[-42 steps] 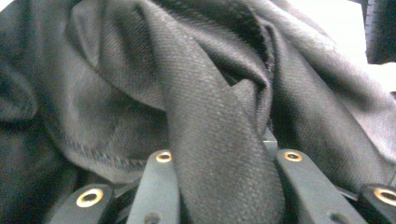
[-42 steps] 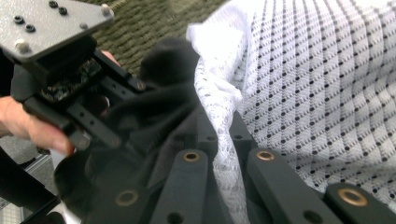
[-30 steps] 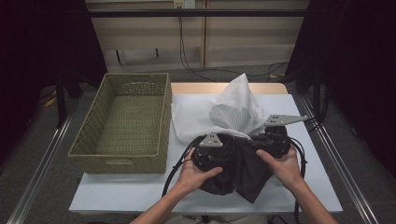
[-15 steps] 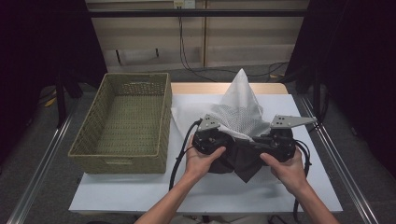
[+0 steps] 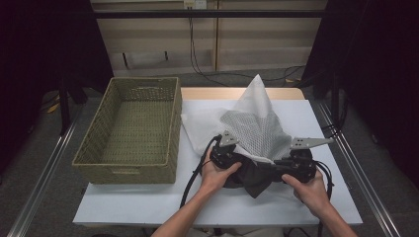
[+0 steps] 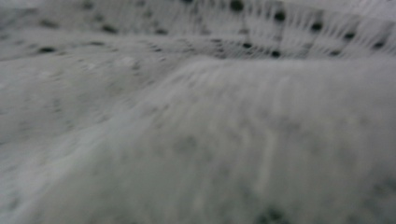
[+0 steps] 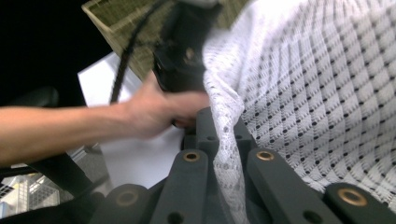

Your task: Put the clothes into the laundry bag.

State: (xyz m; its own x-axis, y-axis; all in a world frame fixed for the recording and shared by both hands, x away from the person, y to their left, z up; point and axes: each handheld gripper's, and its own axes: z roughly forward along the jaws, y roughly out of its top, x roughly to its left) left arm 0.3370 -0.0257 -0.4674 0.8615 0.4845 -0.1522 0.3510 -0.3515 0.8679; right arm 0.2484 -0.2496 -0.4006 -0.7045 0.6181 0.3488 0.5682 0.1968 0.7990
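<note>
A white mesh garment with a dark lining lies bunched on the white table, and one fold stands up in a peak. Both grippers hold its near edge, lifted and stretched between them. My left gripper is at the left end of that edge, its jaws buried in cloth; blurred mesh presses against its camera. My right gripper is at the right end. In the right gripper view its jaws are shut on a strip of the mesh, with the left gripper and hand just beyond.
An empty woven basket stands on the left half of the table, close to the left gripper's cable. The white table cover is bare in front. Metal rails run along both table sides.
Both grippers have moved away from the person and spread apart, drawing the garment's near edge out between them. The standing fold has risen taller.
</note>
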